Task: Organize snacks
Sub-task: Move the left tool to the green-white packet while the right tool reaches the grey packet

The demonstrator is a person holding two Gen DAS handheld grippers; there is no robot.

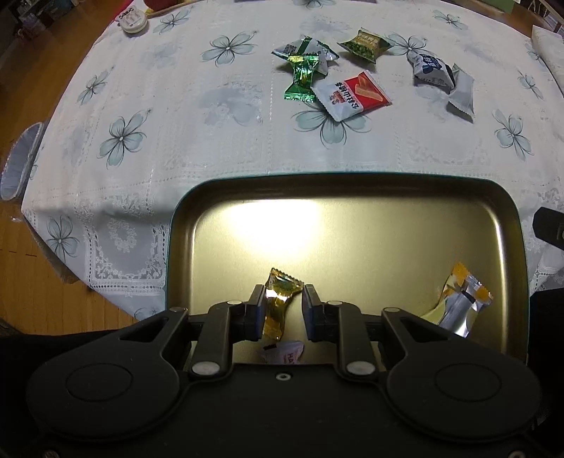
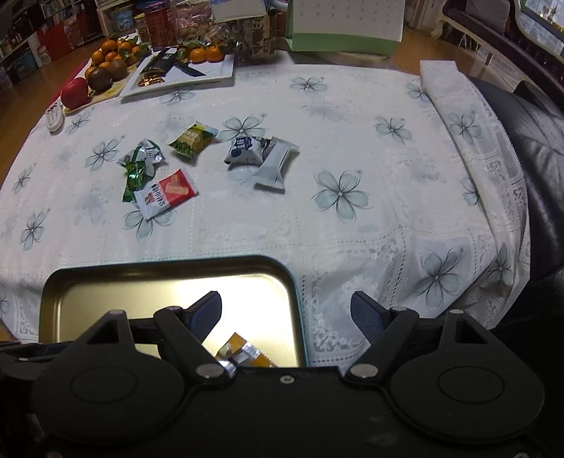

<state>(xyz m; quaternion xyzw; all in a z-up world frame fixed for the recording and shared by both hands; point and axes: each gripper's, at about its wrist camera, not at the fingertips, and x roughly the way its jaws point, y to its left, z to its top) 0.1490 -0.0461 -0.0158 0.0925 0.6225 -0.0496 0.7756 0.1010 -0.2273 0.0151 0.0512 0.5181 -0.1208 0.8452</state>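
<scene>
An open metal tin (image 1: 352,178) (image 2: 169,262) sits at the near table edge. Above its floor my left gripper (image 1: 283,304) is shut on a gold-wrapped candy (image 1: 280,299), which lies against the left pad. An orange-and-silver snack (image 1: 461,303) (image 2: 243,352) and a white candy (image 1: 282,352) lie in the tin. My right gripper (image 2: 287,311) stands open over the tin's right rim, holding nothing. On the cloth beyond lie a green foil candy (image 1: 299,77) (image 2: 135,178), a red-and-white packet (image 1: 352,95) (image 2: 169,193), a green pea packet (image 1: 366,45) (image 2: 192,139), a blue-and-white packet (image 1: 430,67) (image 2: 245,149) and a grey packet (image 1: 461,91) (image 2: 276,163).
At the far left a fruit tray (image 2: 105,67) and a white plate (image 2: 183,74) stand before jars and a green-based calendar (image 2: 345,31). A small round white container (image 1: 134,21) sits near the cloth's left edge. A black leather seat (image 2: 539,141) borders the right; wooden floor (image 1: 35,282) lies left.
</scene>
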